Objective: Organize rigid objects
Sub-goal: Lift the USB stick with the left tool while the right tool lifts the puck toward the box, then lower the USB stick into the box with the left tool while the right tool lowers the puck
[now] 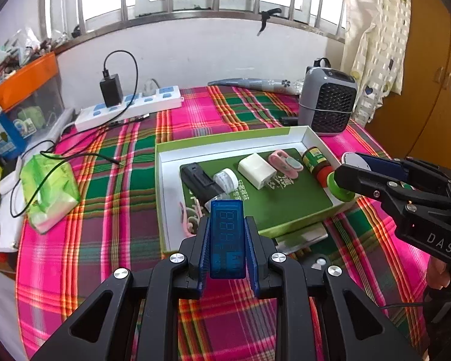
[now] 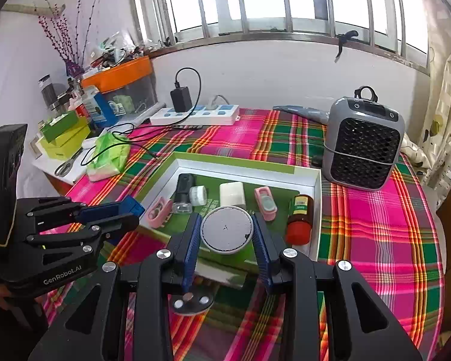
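Table has a pink/green plaid cloth (image 1: 111,240). Far left: green tissue pack (image 1: 49,191), black cable looped over it; behind it a white power strip (image 1: 129,106) with a black charger (image 1: 111,88) plugged in.

Left gripper (image 1: 228,240): clamped on a translucent blue USB meter (image 1: 228,237), display side up, held above the near-left edge of the box.

Centre: white open box (image 1: 162,186) with green rim, green insert inside. On the insert, left to right: black block (image 1: 200,180), small clear jar with white lid (image 1: 225,180), white cube adapter (image 1: 257,170), pink clip (image 1: 285,164), brown bottle with red cap (image 1: 317,162) lying on its side at the right wall. Second pink clip (image 2: 158,212) at the near-left corner.

Right gripper (image 2: 226,234): closed on a round green-rimmed disc with white face (image 2: 226,233), held over the near edge of the box.

Far right, behind the box: grey mini fan heater (image 2: 362,147), upright.
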